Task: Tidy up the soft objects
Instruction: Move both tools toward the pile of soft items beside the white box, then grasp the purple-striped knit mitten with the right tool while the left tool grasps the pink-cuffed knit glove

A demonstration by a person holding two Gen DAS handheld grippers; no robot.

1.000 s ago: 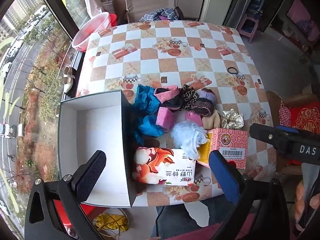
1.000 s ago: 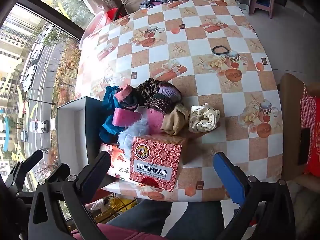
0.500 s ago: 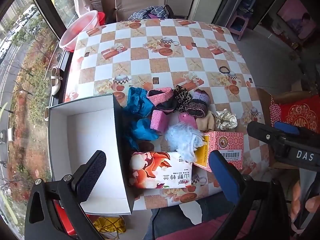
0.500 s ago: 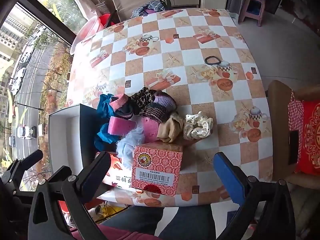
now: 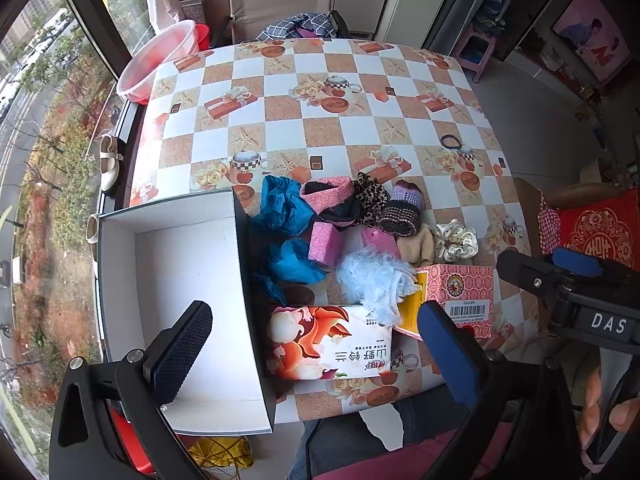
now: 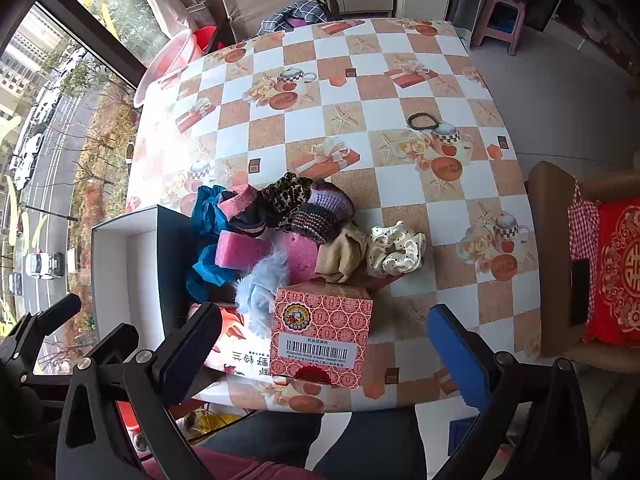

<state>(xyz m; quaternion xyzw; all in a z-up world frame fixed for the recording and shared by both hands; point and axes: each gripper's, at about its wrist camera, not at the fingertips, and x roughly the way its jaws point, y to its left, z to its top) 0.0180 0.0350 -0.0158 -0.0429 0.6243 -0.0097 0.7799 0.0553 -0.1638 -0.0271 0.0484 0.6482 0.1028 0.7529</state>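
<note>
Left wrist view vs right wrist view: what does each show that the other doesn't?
Only the left wrist view: nearly the whole bare floor of the white box, the pale shoes on the sill, a framed picture on the far wall, and the right gripper seen from its side.

Only the right wrist view: the front barcode face of the red patterned box and the left gripper's frame at lower left.

Both: the pile of soft items, the polka-dot scrunchie, the black hair tie, the tissue pack, and open jaws.
</note>
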